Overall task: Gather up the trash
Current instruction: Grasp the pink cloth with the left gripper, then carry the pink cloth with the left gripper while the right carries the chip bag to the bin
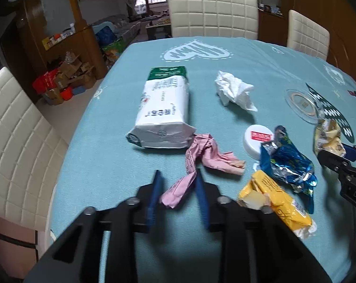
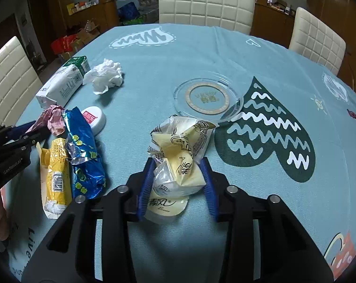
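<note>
My left gripper (image 1: 178, 176) is shut on the near end of a crumpled pink wrapper (image 1: 201, 158) that trails away over the blue tablecloth. My right gripper (image 2: 179, 165) is shut on a crumpled cream tissue pack wrapper (image 2: 180, 151); it also shows in the left wrist view (image 1: 328, 136). Between the grippers lie a blue foil wrapper (image 1: 286, 160), a yellow wrapper (image 1: 274, 198) and a white cap (image 1: 256, 139). A white crumpled tissue (image 1: 234, 90) and a white-green carton (image 1: 163, 108) lie farther out.
A clear plastic lid (image 2: 208, 96) lies beyond the right gripper. Cream chairs (image 1: 213, 11) stand around the table (image 1: 107, 165), one at the left edge (image 1: 15, 141). Boxes and clutter sit on the floor at the far left (image 1: 62, 80).
</note>
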`<state>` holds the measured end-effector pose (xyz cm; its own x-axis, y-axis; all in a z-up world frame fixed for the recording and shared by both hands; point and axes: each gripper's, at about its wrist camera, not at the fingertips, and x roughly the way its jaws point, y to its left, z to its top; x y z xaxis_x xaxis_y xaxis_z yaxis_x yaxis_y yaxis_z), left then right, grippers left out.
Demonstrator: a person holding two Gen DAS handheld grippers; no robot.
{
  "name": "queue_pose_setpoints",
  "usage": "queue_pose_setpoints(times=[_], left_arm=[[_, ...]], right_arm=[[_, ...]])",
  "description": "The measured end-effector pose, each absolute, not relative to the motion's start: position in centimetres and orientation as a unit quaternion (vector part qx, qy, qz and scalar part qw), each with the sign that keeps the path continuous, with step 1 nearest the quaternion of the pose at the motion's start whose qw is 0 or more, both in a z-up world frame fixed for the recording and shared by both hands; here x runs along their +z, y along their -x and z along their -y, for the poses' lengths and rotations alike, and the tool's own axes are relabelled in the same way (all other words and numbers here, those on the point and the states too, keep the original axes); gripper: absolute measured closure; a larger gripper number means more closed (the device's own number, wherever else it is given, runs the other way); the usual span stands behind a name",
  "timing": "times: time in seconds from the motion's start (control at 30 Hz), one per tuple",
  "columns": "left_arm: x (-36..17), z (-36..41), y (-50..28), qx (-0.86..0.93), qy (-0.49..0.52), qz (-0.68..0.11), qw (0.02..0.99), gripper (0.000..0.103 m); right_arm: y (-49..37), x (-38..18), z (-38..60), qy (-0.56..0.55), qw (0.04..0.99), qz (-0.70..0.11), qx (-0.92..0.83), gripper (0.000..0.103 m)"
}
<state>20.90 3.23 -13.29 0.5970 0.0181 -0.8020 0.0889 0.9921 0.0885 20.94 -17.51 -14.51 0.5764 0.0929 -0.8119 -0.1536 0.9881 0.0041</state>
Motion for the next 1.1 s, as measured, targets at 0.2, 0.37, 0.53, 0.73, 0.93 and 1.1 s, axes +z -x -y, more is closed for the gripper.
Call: queue_pose_setpoints(times=[0.2, 0.37, 0.53, 0.73, 0.93, 1.1], left_arm=[[-12.1, -3.0, -19.2, -0.031, -0.062, -0.437, 0.897, 0.094], [-10.8, -3.4, -17.5, -0.026, -0.065, -0.423, 0.903, 0.094], [-9.3, -4.0, -16.2, -0.022, -0.054, -0.416, 0.908, 0.094], [-7.7, -4.8, -14.3, -0.014, -0.055, -0.395, 0.917, 0.094], [-6.6, -6.4, -12.3, 0.0, -0.043, -0.382, 0.923, 0.094], [-6.2, -8.3, -11.0, 0.02, -0.036, -0.373, 0.927, 0.094]], right_arm=[[-20.1, -13.1, 16.5, 0.049, 0.896, -0.435, 0.071, 0.066], [-19.0, -11.6, 15.9, 0.051, 0.9, -0.425, 0.079, 0.066], [-17.3, -10.0, 14.2, 0.068, 0.906, -0.407, 0.095, 0.066], [-15.6, -8.4, 12.4, 0.086, 0.912, -0.385, 0.115, 0.066], [-14.2, -7.0, 10.6, 0.095, 0.914, -0.371, 0.132, 0.066], [-13.4, -6.7, 8.7, 0.103, 0.913, -0.364, 0.149, 0.066]])
